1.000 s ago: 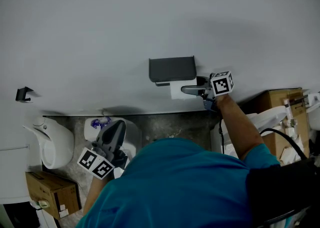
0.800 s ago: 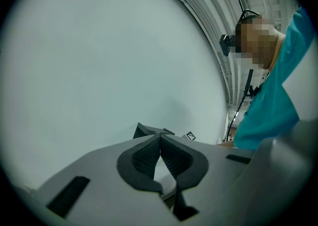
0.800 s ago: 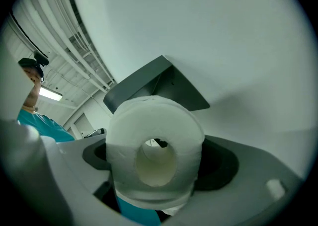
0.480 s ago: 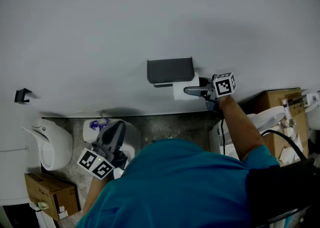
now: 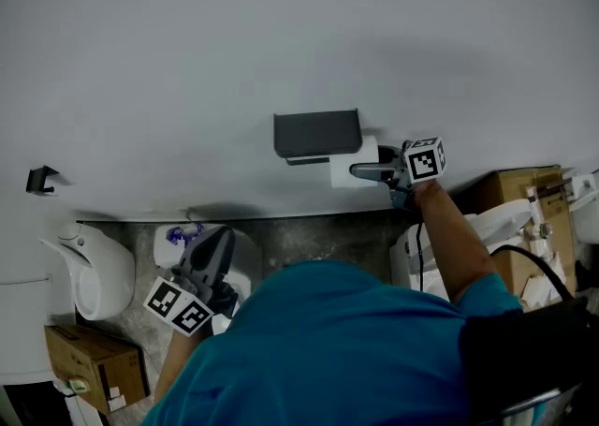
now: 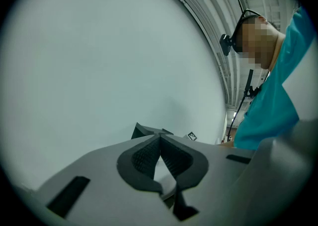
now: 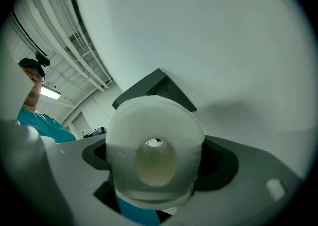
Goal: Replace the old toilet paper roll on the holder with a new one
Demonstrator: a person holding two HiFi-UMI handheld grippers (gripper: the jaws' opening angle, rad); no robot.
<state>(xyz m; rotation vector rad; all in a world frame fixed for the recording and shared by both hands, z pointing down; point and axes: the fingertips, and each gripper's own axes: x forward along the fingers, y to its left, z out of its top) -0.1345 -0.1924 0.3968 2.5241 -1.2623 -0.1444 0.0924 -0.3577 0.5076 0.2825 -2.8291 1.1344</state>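
Note:
A dark grey holder (image 5: 318, 136) is fixed to the pale wall; it also shows in the right gripper view (image 7: 154, 88) and just above the jaws in the left gripper view (image 6: 145, 130). A white toilet paper roll (image 5: 354, 163) sits at the holder's lower right corner, with my right gripper (image 5: 363, 170) shut on it. In the right gripper view the roll (image 7: 155, 150) faces me end-on, its cardboard core visible, between the dark pads (image 7: 221, 163). My left gripper (image 5: 211, 256) hangs low at the left, shut, with nothing in it (image 6: 160, 140).
A small black hook (image 5: 40, 178) is on the wall at far left. On the floor below stand a white fixture (image 5: 94, 274), a cardboard box (image 5: 94, 363) and a white item with something purple on it (image 5: 182, 235). Another cardboard box (image 5: 519, 188) is at right.
My right gripper and the roll in it have slid a little to the right, so more of the roll shows beyond the holder's edge. The left gripper has not moved.

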